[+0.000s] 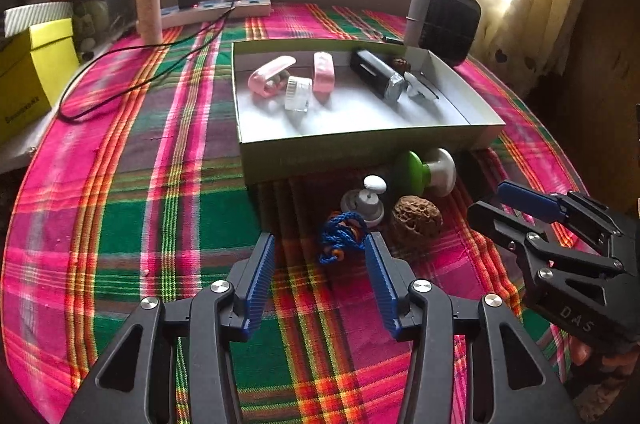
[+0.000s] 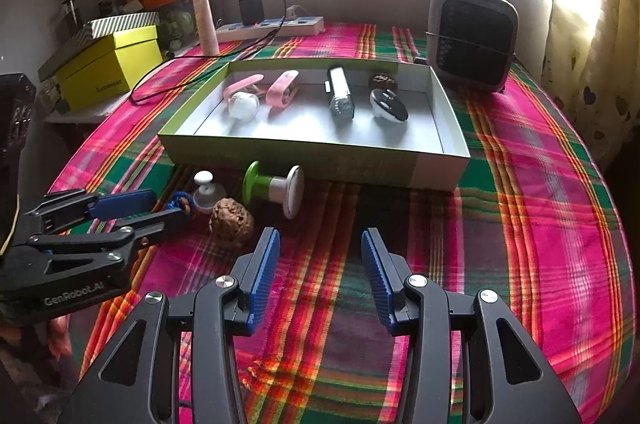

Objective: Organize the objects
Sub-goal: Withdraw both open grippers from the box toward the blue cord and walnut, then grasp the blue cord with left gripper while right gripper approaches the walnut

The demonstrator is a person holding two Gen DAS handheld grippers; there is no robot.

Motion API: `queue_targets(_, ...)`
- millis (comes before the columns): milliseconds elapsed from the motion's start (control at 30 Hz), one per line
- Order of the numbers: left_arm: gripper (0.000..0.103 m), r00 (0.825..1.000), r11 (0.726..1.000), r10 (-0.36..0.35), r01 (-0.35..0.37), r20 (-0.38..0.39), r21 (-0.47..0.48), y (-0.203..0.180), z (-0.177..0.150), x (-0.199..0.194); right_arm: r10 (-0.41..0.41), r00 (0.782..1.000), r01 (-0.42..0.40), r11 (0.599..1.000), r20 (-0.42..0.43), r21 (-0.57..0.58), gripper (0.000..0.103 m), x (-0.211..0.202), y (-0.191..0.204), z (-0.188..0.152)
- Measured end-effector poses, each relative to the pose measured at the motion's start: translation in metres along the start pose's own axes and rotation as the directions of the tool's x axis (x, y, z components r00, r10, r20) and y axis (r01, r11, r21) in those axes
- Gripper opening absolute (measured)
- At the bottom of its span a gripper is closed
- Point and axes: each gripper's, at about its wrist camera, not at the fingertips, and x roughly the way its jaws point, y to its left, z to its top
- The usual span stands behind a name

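Observation:
A shallow green-sided box (image 1: pixel 360 152) (image 2: pixel 312 156) sits mid-table holding two pink clips, a small white jar, a black flashlight, a dark nut and a black-and-white piece. In front of it lie a green-and-white roller (image 1: pixel 426 170) (image 2: pixel 276 186), a white knob piece (image 1: pixel 366 202) (image 2: pixel 208 192), a brown walnut (image 1: pixel 416 220) (image 2: pixel 232 218) and a blue cord (image 1: pixel 342 236) (image 2: pixel 178 202). My left gripper (image 1: pixel 320 272) (image 2: pixel 136 214) is open, empty, just before the cord. My right gripper (image 2: pixel 320 264) (image 1: pixel 500 204) is open, empty, right of the walnut.
A plaid cloth (image 1: pixel 160 224) covers the table. A grey heater (image 2: pixel 472 36) stands back right. A power strip (image 2: pixel 272 26) with charger and cable lies at the back, next to a cream tube (image 2: pixel 208 20). A yellow box (image 2: pixel 108 64) sits at left.

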Motion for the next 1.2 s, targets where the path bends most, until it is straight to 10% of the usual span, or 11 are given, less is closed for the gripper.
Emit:
queue_targets(500,0.044,0.999,0.999,0.03,-0.031,0.026,0.014,0.0,0.003,0.005,-0.004,1.0,0.003,1.0,-0.019,-0.024,0.044,0.006,0.009,0.001)
queue_targets(767,0.021,0.999,0.999,0.033,-0.033,0.036,-0.002,0.007,0.002,0.003,-0.007,1.0,0.006,0.999,-0.029,-0.037,0.044,0.008,0.015,0.002)
queue_targets(1200,0.013,0.999,0.999,0.024,-0.022,0.041,-0.041,0.019,-0.001,0.001,-0.021,1.0,0.02,0.999,-0.023,-0.043,0.044,0.004,0.022,0.005)
